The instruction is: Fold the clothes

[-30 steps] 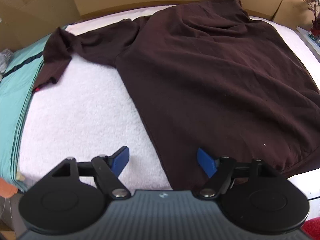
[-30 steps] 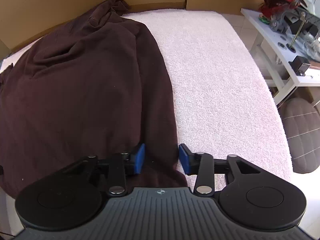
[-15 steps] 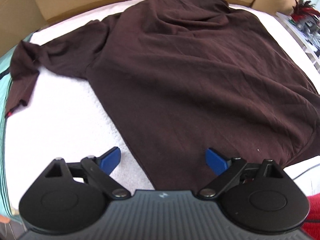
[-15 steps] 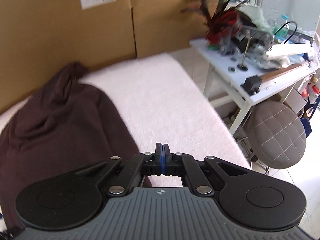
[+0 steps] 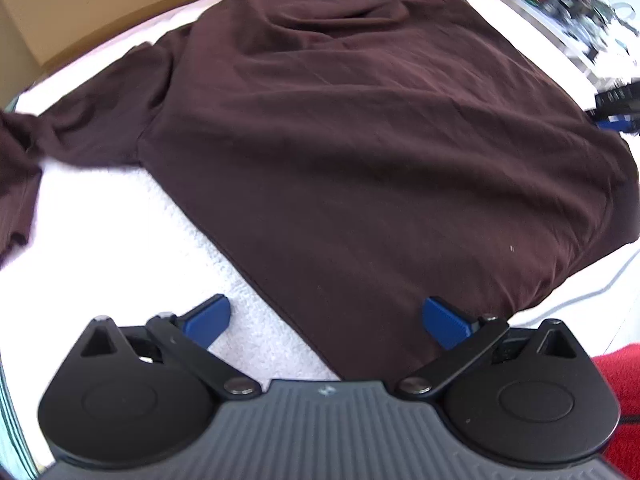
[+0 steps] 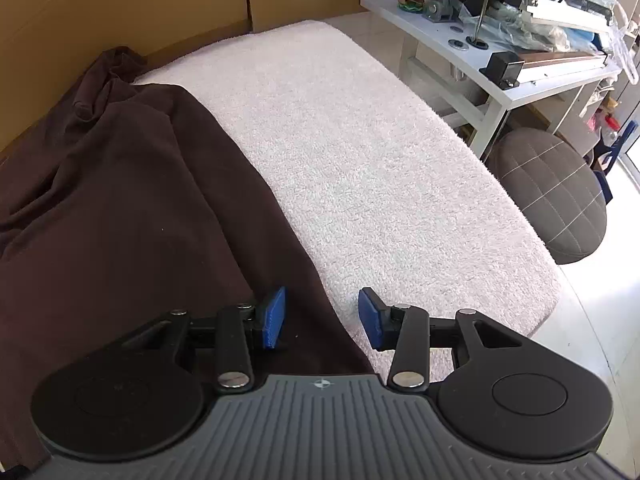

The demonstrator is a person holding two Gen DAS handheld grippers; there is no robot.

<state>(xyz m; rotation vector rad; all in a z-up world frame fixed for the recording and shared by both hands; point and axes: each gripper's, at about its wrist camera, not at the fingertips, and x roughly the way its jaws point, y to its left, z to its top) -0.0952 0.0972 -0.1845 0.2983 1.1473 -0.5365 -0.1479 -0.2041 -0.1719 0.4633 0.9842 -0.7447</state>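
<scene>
Creased brown cotton shirt on nubbly white terry towel, spread-fingered left claw

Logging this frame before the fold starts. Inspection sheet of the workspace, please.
Surface: white terry towel, bare on its right half.
Job's things: dark brown shirt spread out, wrinkled, sleeve out to the left.
Clutter: nothing seen on the towel.
Grippers: left gripper open over the shirt's near edge; right gripper open over its right edge.
Cables: white cable near the shirt's right corner.
Surroundings: cardboard boxes, white side table, padded stool.
</scene>
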